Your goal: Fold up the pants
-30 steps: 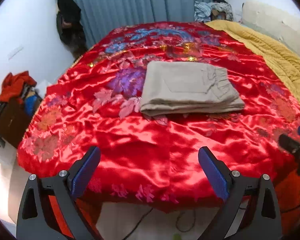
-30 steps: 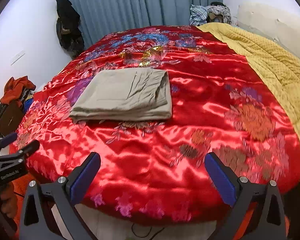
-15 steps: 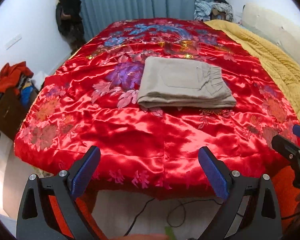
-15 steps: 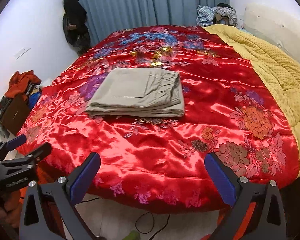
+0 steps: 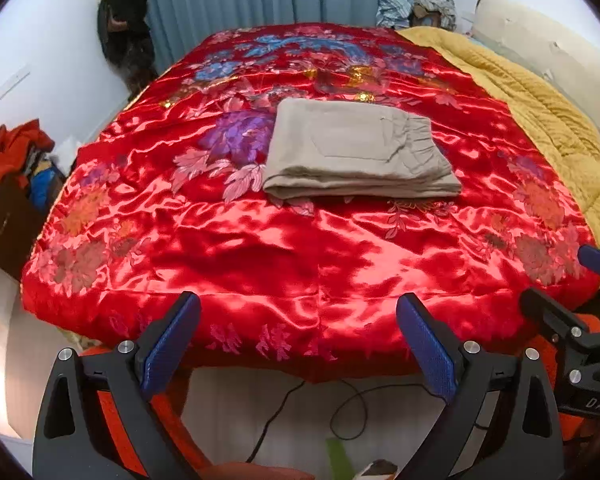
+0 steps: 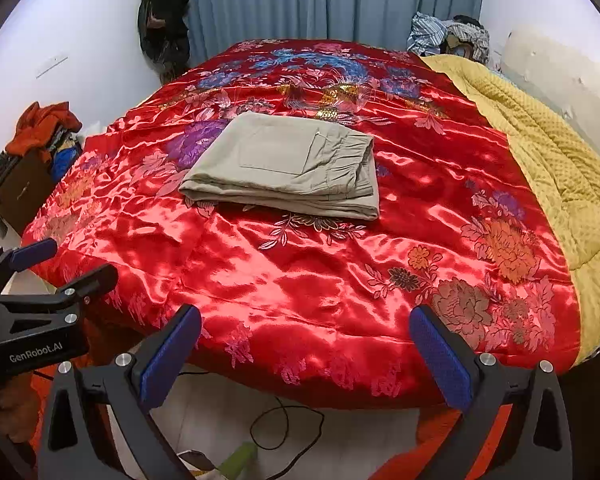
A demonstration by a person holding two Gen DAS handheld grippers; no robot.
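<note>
Beige pants (image 5: 352, 152) lie folded into a flat rectangle in the middle of the red floral bedspread (image 5: 284, 256); they also show in the right wrist view (image 6: 288, 164). My left gripper (image 5: 298, 334) is open and empty, held off the bed's near edge, well short of the pants. My right gripper (image 6: 306, 342) is open and empty too, also off the near edge. Each gripper shows at the side of the other's view: the right one in the left wrist view (image 5: 560, 300), the left one in the right wrist view (image 6: 56, 268).
A yellow quilt (image 5: 540, 108) covers the bed's right side. Clothes are piled at the far corner (image 5: 416, 6). A box with an orange garment (image 5: 12, 168) stands left of the bed. A dark coat (image 5: 124, 28) hangs by the blue curtain. A black cable (image 5: 340, 404) lies on the floor.
Both grippers have pulled back and away from the bed; the bed's near edge and the floor now show. The pants have not moved.
</note>
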